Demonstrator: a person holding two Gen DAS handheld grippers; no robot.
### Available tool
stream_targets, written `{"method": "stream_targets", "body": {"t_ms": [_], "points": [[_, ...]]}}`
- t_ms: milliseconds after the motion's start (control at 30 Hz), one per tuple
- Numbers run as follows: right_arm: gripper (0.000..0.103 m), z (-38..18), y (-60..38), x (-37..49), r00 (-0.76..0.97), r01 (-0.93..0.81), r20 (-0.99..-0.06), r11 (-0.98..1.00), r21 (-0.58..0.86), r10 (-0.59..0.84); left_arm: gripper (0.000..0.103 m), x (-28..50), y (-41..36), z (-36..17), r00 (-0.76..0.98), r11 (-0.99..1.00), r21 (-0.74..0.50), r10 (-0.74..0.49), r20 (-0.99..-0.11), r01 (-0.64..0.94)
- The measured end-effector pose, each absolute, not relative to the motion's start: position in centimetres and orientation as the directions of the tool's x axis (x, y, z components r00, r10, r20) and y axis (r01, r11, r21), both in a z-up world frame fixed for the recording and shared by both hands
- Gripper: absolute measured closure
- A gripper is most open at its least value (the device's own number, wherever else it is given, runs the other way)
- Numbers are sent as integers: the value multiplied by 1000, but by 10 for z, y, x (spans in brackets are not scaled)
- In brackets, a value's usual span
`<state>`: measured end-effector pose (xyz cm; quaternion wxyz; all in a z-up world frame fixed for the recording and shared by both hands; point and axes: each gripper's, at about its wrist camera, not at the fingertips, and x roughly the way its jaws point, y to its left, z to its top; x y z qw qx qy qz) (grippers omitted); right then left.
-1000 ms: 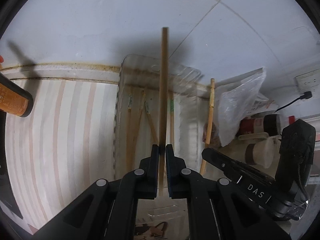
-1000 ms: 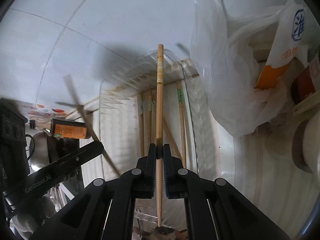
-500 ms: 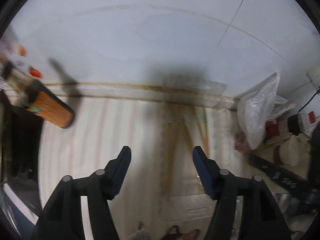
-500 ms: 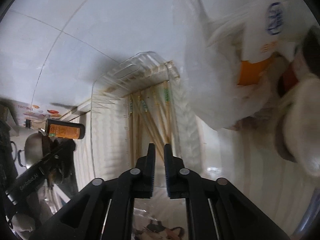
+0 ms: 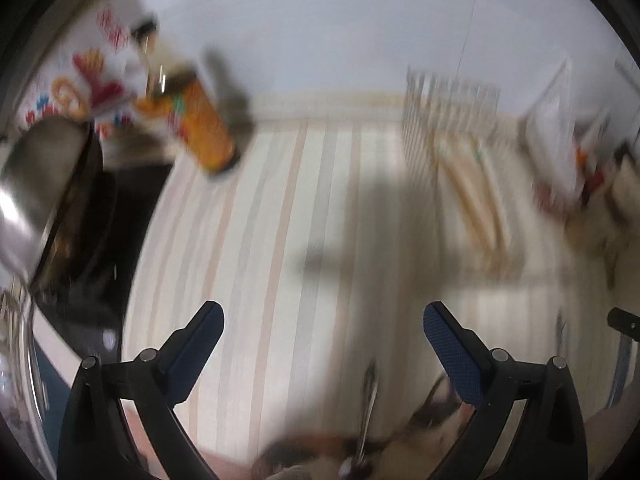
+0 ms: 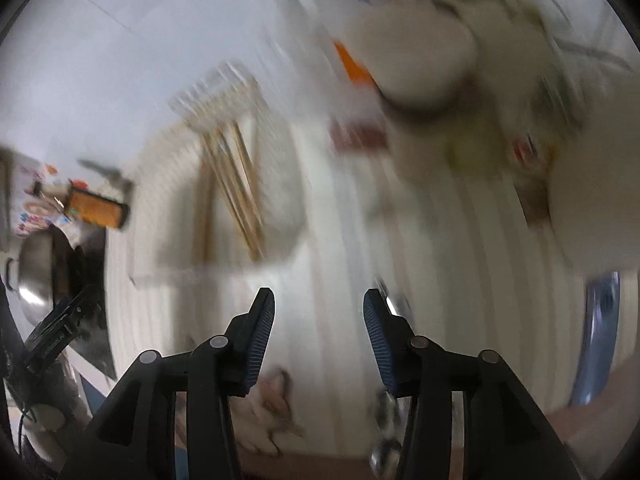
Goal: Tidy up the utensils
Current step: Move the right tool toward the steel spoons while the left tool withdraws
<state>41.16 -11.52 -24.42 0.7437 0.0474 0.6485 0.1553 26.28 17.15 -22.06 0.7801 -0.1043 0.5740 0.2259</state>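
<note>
Both views are motion-blurred. Several wooden chopsticks (image 5: pixel 476 200) lie in a clear plastic tray (image 5: pixel 448 92) at the far right of the striped cloth; they also show in the right wrist view (image 6: pixel 236 188), inside the tray (image 6: pixel 212 92). My left gripper (image 5: pixel 323 322) is wide open and empty, well back from the tray. My right gripper (image 6: pixel 319 312) is open and empty, to the right of the tray. A metal utensil (image 5: pixel 368 404) lies near the front edge; in the right wrist view a metal utensil (image 6: pixel 386 408) shows beside the right finger.
An orange bottle (image 5: pixel 202 132) stands at the back left by a steel pot lid (image 5: pixel 36 172) on a dark stove. Plastic bags, cups and packets (image 6: pixel 440 60) crowd the right side. A blue-rimmed dish (image 6: pixel 600 336) sits at the far right.
Both grippers let go of their chopsticks, which now lie in the tray. Both grippers opened, pulled back from the tray, and the left swung left.
</note>
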Motion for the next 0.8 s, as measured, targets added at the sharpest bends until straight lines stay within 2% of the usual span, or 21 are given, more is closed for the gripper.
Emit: {"method": "stream_targets", "body": {"t_ms": [233, 433, 500, 600, 633, 667, 700, 733, 800], "points": [[54, -307, -143, 366, -16, -127, -978, 969, 210, 210, 2, 207, 152, -289, 56, 874, 86, 128, -990, -478], [54, -316, -155, 358, -27, -96, -978, 973, 210, 209, 2, 186, 131, -316, -7, 901, 6, 4, -1000, -433], [54, -315, -157, 356, -19, -97, -978, 973, 209, 208, 6, 186, 126, -322, -15, 904, -10, -18, -1000, -428], [54, -312, -157, 356, -9, -102, -978, 972, 210, 210, 25, 189, 121, -329, -19, 903, -12, -23, -1000, -429], [54, -311, -156, 357, -6, -104, -978, 972, 209, 209, 46, 189, 120, -332, -15, 903, -10, -18, -1000, -428], [54, -312, -157, 357, -4, -105, -978, 972, 209, 209, 78, 191, 118, -335, -18, 904, -4, -13, -1000, -428], [54, -311, -159, 357, -2, -105, -977, 972, 210, 211, 90, 192, 116, -338, -21, 903, -10, -21, -1000, -430], [54, -311, -160, 358, -1, -104, -977, 972, 211, 212, 97, 193, 114, -340, -13, 902, -13, -20, -1000, -432], [54, -311, -159, 358, -7, -107, -977, 971, 213, 214, 99, 196, 110, -339, 2, 907, -8, -7, -1000, -421]]}}
